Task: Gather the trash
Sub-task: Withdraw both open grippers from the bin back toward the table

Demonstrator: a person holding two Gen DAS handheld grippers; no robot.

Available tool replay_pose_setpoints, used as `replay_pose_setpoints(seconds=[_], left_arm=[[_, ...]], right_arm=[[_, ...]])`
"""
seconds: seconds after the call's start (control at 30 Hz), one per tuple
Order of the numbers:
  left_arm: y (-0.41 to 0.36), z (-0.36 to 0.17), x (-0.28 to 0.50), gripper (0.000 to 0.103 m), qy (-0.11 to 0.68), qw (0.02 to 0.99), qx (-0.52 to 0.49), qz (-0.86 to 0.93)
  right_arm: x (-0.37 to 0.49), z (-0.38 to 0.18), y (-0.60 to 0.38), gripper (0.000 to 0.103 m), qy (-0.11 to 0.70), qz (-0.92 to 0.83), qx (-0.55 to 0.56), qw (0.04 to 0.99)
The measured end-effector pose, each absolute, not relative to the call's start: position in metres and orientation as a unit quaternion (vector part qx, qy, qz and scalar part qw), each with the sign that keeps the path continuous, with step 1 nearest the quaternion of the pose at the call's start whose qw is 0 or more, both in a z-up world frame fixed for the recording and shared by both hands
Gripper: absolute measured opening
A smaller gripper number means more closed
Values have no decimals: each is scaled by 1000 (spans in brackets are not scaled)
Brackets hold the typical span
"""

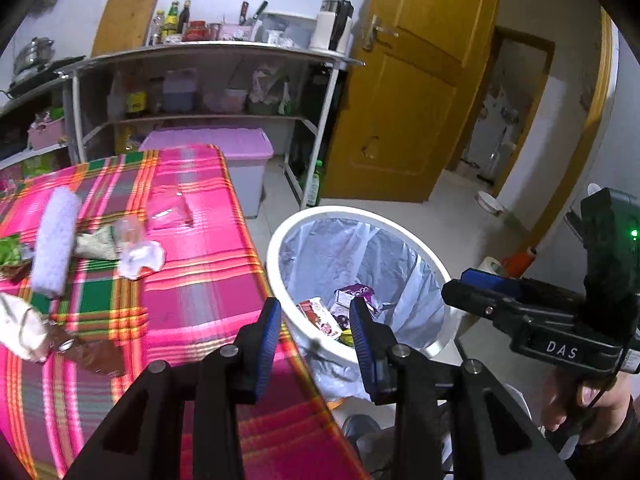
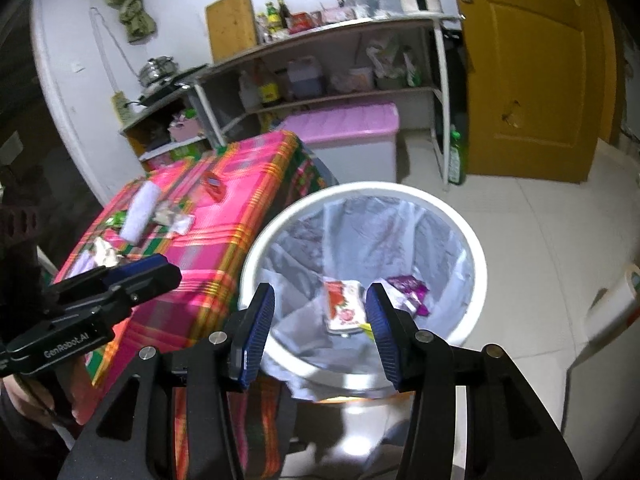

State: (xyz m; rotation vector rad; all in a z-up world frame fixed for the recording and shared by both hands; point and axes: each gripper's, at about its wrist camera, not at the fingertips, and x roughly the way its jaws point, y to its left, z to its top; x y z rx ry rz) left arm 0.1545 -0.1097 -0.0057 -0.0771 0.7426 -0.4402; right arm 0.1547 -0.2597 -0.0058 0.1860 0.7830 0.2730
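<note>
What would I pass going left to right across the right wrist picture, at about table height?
Left hand-held gripper → plaid tablecloth → white trash bin → pale floor tiles.

A white bin with a clear liner holds 2 wrappers, beside the plaid-covered table's scattered litter.

A plaid-covered table is strewn with wrappers around a white roll; a lined bin is set beside the table.

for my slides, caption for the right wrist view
Open right tool above the lined bin holding wrappers.
</note>
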Motion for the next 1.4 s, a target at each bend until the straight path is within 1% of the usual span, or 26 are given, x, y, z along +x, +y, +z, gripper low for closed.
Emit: replay_pose_setpoints(seconds=[0.33, 0.7, 1.17, 1.4], left_arm=[[-71, 9, 119, 35, 338, 923, -45, -179], [-28, 8, 90, 35, 330, 933, -53, -135], [26, 7, 78, 35, 326, 940, -75, -74], [53, 5, 77, 35, 324, 941, -87, -43]], right_arm=[[142, 8, -219, 49, 369, 189, 72, 907], [140, 8, -182, 49, 370, 240, 54, 896], [145, 13, -144, 49, 356, 282, 3, 891], [158, 7, -114, 49, 373, 305, -23, 876]])
